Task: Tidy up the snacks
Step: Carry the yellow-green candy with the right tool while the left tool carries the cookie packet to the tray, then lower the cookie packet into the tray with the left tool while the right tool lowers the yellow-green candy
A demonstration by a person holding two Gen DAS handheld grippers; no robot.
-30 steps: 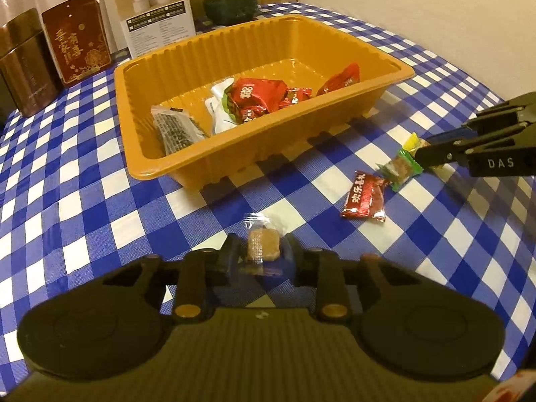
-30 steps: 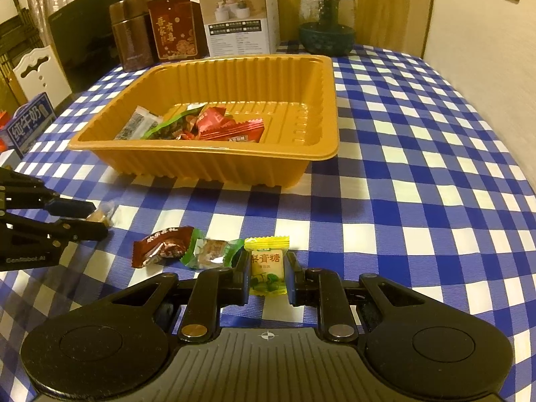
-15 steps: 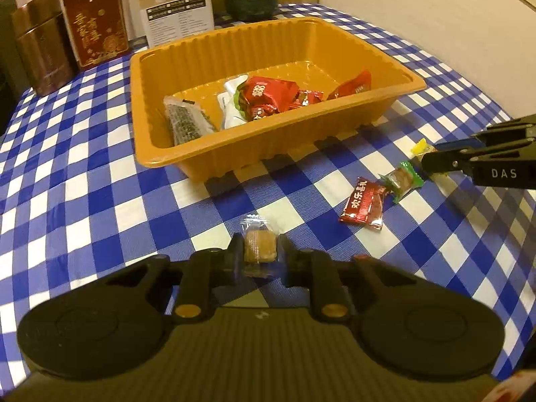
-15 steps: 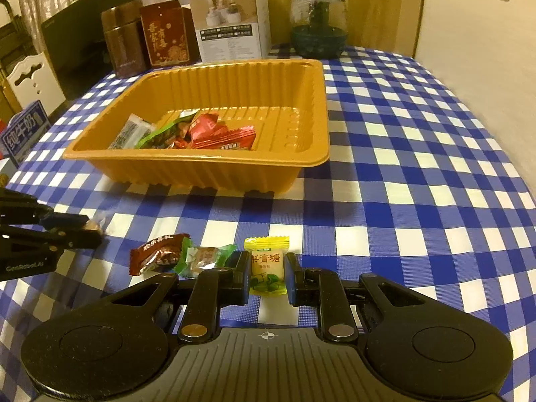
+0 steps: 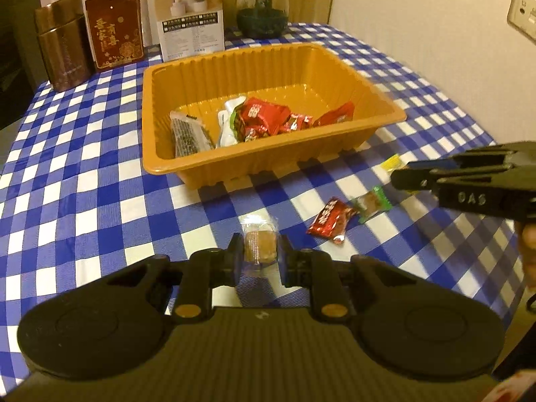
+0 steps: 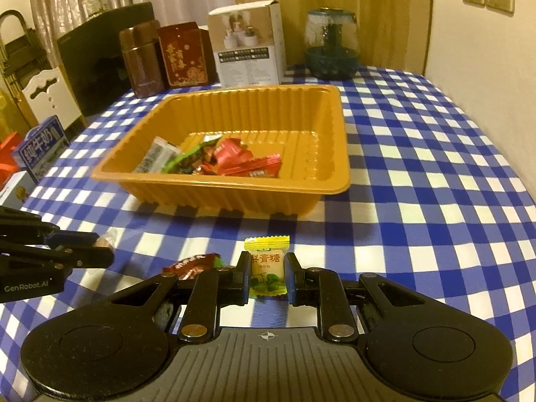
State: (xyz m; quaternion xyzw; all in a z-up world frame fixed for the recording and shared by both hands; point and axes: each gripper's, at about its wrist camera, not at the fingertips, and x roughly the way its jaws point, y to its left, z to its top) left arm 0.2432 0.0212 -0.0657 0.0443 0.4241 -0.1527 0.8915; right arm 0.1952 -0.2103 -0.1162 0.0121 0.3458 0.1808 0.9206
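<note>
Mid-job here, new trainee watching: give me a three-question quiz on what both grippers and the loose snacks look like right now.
1. True or false: the left gripper grips a brown candy.
2. The right gripper holds a wrapper of which colour: A red, B yellow-green, C blue?
3. How many wrapped snacks lie loose on the tablecloth, outside the orange tray?

Key: 1 true. 2 B, the yellow-green candy. 3 two: red packet, green-edged candy.

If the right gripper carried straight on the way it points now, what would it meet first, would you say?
Holding the yellow wrapped candy, the right gripper points at the orange plastic tray; probably its near wall comes first, though height above the checked tablecloth is unclear.
</note>
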